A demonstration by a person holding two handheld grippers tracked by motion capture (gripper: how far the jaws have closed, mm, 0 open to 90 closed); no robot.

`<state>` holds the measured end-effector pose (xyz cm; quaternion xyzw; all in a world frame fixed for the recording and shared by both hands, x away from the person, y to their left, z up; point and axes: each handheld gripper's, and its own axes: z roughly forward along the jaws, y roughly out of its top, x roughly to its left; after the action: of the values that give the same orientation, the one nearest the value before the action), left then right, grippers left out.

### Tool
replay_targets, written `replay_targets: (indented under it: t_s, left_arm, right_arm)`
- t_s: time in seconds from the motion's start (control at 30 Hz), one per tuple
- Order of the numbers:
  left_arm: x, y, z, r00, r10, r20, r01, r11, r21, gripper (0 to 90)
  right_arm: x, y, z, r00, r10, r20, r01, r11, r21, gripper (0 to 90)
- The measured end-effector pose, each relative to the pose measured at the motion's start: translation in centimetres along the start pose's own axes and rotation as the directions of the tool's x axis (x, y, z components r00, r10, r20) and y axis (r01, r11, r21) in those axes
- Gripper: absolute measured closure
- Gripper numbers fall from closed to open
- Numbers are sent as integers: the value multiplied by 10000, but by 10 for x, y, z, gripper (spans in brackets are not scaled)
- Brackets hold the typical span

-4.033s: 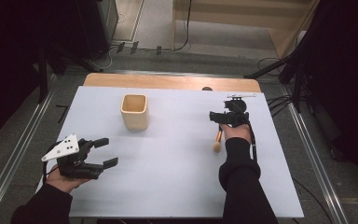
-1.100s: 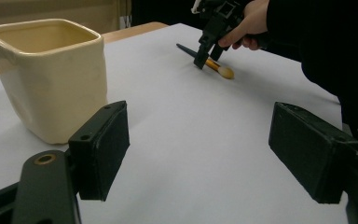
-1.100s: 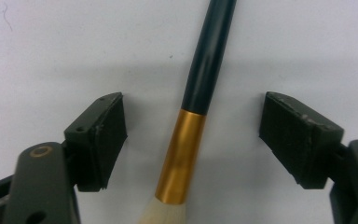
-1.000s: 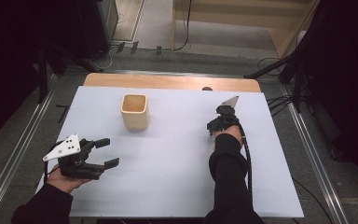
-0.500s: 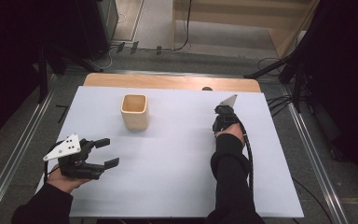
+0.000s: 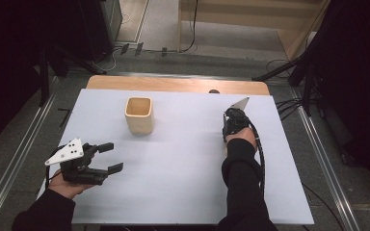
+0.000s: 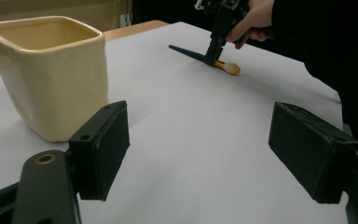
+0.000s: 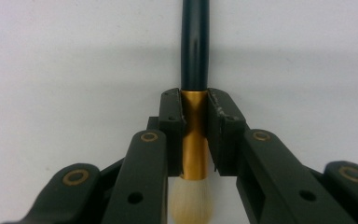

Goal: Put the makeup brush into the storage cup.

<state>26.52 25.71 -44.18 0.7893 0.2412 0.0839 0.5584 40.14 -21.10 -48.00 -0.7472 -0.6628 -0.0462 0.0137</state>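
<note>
A brush with a dark handle (image 7: 186, 52), gold ferrule (image 8: 195, 135) and pale bristles lies on the white table sheet (image 6: 183, 163) at the right. My right gripper (image 6: 231, 126) points down at it, and its jaws are shut on the ferrule (image 8: 195, 105). In the left gripper view the far hand holds that gripper (image 7: 214, 44) over the brush. My left gripper (image 6: 113, 157) rests at the front left, open with nothing between its pads (image 7: 198, 149). A cream square cup (image 6: 138, 114) stands upright at the back left, close to the left jaw (image 7: 51, 70).
A wooden strip (image 6: 173, 84) edges the table's far side. Metal rails (image 6: 327, 173) run along both sides, with cables and dark stands on the floor beyond. Bare white sheet lies between the cup and the brush.
Since four seconds ago the right hand has tipped its gripper down onto the brush, which it now covers in the high view. The left hand has not moved.
</note>
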Motion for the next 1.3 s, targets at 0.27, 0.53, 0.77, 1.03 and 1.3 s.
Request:
replay_targets:
  t_s: [0.27, 0.53, 0.77, 1.03, 1.3]
  left_arm:
    - [0, 0, 1, 10000, 23, 69, -23, 9999, 102, 210]
    - [0, 0, 2, 10000, 6, 97, -7, 9999, 112, 210]
    - [0, 1, 3, 9997, -130, 201, 126, 9997, 190, 209]
    - [0, 2, 4, 9985, -424, 355, 418, 9990, 162, 208]
    - [-3, 2, 8, 9978, -437, 506, 416, 9983, 413, 205]
  right_arm:
    - [-17, -3, -9, 9965, -310, -782, 275, 9986, -449, 781]
    - [-33, -9, -21, 9864, -882, -1387, 722, 9906, -1161, 782]
    - [-40, -17, -30, 9643, -1783, -1960, 1433, 9732, -1800, 782]
    - [-44, -31, -34, 9304, -2902, -2239, 2321, 9393, -2529, 784]
    - [-45, -45, -37, 8914, -3766, -2520, 2940, 9038, -3110, 784]
